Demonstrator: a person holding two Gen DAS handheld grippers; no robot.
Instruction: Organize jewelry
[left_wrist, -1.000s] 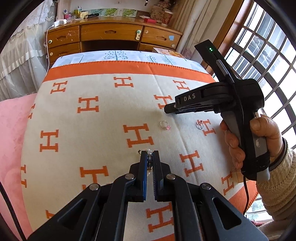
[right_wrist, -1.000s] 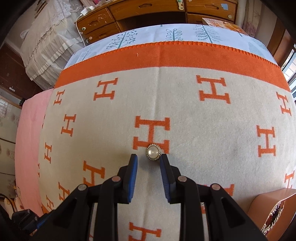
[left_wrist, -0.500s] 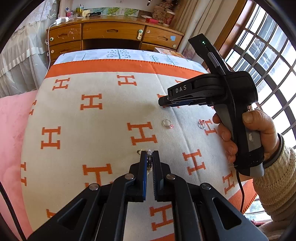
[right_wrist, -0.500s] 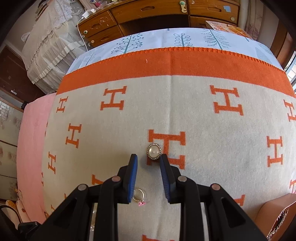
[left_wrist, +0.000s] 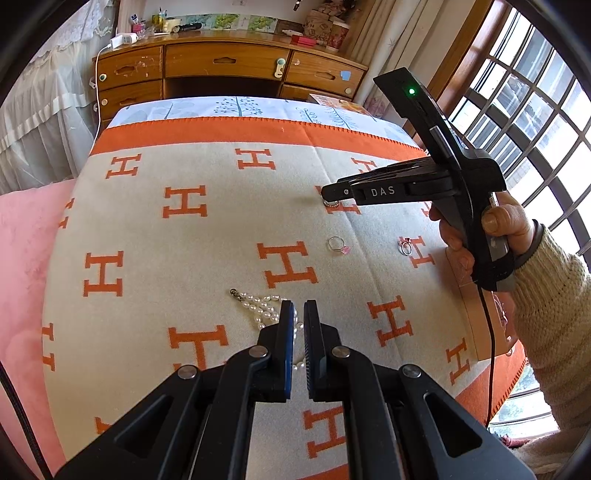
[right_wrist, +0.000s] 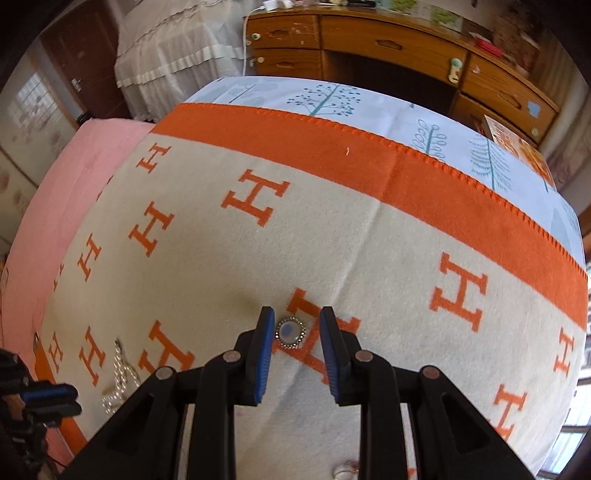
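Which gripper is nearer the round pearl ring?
Right. The right gripper straddles the pearl ring, its open jaws either side of it. The left gripper sits well away, shut over the pearl necklace.

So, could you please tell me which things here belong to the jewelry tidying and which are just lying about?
Belongs to the job:
pearl necklace
round pearl ring
pink-stone ring
red-stone ring

Just lying about:
orange H blanket
wooden desk
pink cover
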